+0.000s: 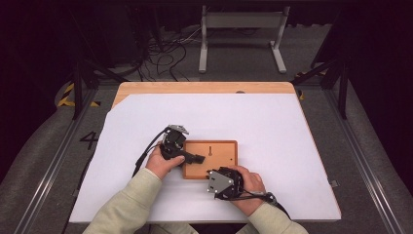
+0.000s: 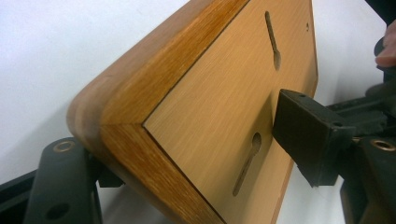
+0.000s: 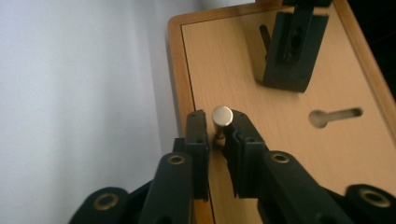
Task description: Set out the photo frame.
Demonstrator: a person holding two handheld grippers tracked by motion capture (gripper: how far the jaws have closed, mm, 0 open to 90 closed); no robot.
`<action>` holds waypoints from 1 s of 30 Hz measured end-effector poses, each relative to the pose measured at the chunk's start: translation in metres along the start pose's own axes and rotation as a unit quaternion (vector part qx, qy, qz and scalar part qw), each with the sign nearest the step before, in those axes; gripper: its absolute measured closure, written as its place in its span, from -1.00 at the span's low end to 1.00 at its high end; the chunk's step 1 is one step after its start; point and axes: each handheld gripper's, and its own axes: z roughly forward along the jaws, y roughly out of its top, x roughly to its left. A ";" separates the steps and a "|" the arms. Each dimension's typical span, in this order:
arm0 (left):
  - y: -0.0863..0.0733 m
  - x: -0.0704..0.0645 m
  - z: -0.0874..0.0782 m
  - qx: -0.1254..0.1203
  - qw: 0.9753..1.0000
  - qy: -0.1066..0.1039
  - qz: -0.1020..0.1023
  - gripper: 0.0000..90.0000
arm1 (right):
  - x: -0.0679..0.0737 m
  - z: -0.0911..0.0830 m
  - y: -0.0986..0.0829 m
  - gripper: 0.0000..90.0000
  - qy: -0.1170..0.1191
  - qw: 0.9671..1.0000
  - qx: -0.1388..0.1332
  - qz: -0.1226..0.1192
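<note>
- High view: a wooden board point(image 1: 216, 153) lies flat on the white sheet point(image 1: 272, 126) covering the table point(image 1: 204, 87), near the person's edge; the left gripper point(image 1: 195, 158) reaches over the board's left end, the right gripper point(image 1: 225, 181) sits at its near edge; keyhole slots show in the board's face.
- Left gripper view: the left gripper point(image 2: 187, 154) clamps the wooden board point(image 2: 219, 107) across its thickness, one jaw under the rounded rim, the other pressed on the flat face beside a keyhole slot point(image 2: 248, 161); the board looks stiff, solid and fairly weighty, its lacquered face probably slick, so I'd say the rim is the sounder place to grip.
- Right gripper view: the right gripper point(image 3: 215, 140) pinches a small metal pin point(image 3: 222, 116) by its shank just below the flat round head, upright over the board's corner point(image 3: 280, 88); the pin looks light, hard and smooth, apt to slip or tilt, so holding it under the head seems wise; another slot point(image 3: 334, 116) lies nearby.
</note>
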 end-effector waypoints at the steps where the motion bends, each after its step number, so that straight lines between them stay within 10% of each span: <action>1: 0.000 -0.001 -0.001 0.001 1.000 -0.001 0.001 -0.39 | -0.001 -0.001 -0.002 0.66 0.008 1.000 -0.008 0.026; 14: -0.001 -0.017 -0.018 -0.015 0.999 0.005 0.045 -0.10 | -0.025 -0.046 -0.004 0.36 0.056 0.985 -0.085 0.139; 25: -0.007 -0.033 -0.029 -0.026 0.996 0.008 0.089 0.09 | -0.050 -0.096 -0.024 0.34 0.015 0.974 -0.126 0.189; 30: -0.012 -0.039 -0.034 -0.020 0.993 0.007 0.116 0.16 | -0.065 -0.121 -0.045 0.36 -0.019 0.963 -0.140 0.228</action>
